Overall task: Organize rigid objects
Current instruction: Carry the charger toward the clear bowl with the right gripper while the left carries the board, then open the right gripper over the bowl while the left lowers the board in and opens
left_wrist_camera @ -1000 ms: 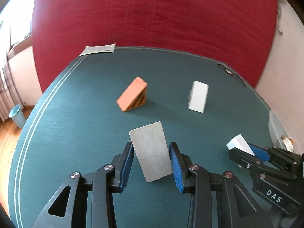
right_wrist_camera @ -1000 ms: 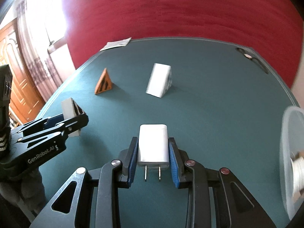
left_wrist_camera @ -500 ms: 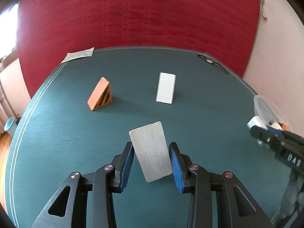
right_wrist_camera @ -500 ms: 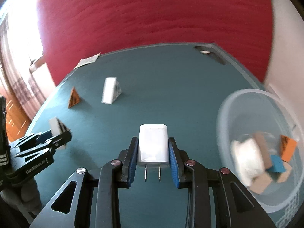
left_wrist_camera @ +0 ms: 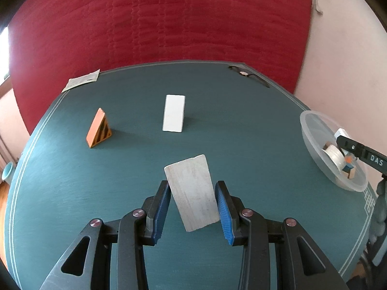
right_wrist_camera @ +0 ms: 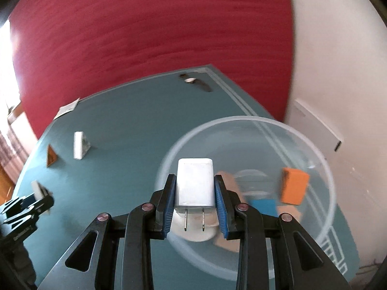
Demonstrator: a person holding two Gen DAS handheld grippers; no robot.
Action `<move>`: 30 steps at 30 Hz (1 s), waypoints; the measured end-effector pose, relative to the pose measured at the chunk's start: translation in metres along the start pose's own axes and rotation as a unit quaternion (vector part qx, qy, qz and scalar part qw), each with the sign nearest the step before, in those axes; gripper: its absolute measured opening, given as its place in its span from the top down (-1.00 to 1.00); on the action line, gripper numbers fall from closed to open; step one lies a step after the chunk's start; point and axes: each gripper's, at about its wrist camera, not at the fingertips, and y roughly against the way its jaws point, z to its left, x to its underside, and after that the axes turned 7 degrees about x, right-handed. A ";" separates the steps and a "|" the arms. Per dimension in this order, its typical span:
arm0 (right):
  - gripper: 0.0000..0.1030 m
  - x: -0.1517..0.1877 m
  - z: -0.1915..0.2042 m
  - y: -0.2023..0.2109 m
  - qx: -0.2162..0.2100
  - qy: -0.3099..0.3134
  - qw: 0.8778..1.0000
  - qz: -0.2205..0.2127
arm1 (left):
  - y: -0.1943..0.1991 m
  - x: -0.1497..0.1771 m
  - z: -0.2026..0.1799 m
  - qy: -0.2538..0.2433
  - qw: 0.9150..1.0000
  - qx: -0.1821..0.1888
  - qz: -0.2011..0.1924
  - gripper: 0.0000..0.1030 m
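Right tongs (right_wrist_camera: pixel 194 201) now hanging over clear plastic bowl (right_wrist_camera: pixel 314 149), swung across from open counter (right_wrist_camera: pixel 125 145); still pinching white plug charger (right_wrist_camera: pixel 195 184), prongs pointing back at me. Left tongs (left_wrist_camera: pixel 192 207) still clamping pale wedge block (left_wrist_camera: pixel 192 191), trailing toward bowl. Am judging release into bowl is next. Orange wedge (left_wrist_camera: pixel 98 129) and white wedge (left_wrist_camera: pixel 173 113) waiting on counter, well apart from bowl.

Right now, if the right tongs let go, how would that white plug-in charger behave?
The white charger looks rigid and smooth, so it may slip out cleanly. It hangs over the clear plastic bowl, so it would likely drop among the blocks there, probably unharmed.
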 end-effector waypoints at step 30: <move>0.30 0.014 -0.100 -0.013 0.025 -0.045 0.999 -0.005 | -0.016 -0.035 -0.116 -0.074 0.995 0.070 -0.001 0.22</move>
